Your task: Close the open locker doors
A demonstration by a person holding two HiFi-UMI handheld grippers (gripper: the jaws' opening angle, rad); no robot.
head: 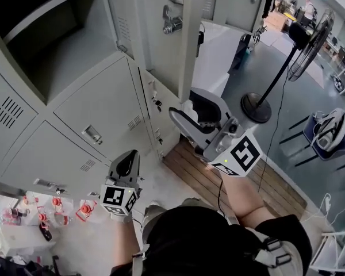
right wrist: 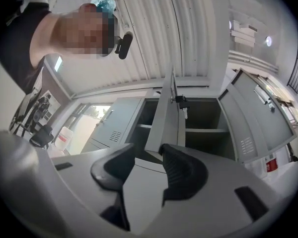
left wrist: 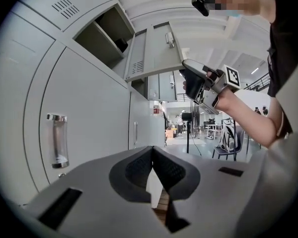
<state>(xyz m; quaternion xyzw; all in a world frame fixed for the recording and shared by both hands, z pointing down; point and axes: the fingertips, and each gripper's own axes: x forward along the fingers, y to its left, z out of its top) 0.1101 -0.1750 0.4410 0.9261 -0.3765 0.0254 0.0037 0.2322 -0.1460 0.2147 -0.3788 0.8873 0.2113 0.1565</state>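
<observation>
A grey bank of lockers fills the left of the head view, and one upper compartment (head: 40, 33) stands open. Its door (head: 155, 39) swings out toward me, latch side facing me. My right gripper (head: 185, 103) is raised at the door's lower outer corner, jaws apart. In the right gripper view the door's edge (right wrist: 166, 113) runs down into the gap of the right gripper (right wrist: 148, 150); I cannot tell if a pad touches it. My left gripper (head: 126, 157) hangs lower, before the closed lower lockers, shut and empty. The left gripper (left wrist: 152, 150) looks toward the door (left wrist: 154, 51) and the right gripper (left wrist: 191, 81).
A second open door (right wrist: 260, 113) shows right of the open compartments. A standing fan (head: 287, 56) and a wooden pallet (head: 218, 177) are on the floor to my right, with a chair (head: 330, 134) beyond. Red-capped items (head: 52, 203) lie at lower left. The lower lockers (head: 92, 134) are closed.
</observation>
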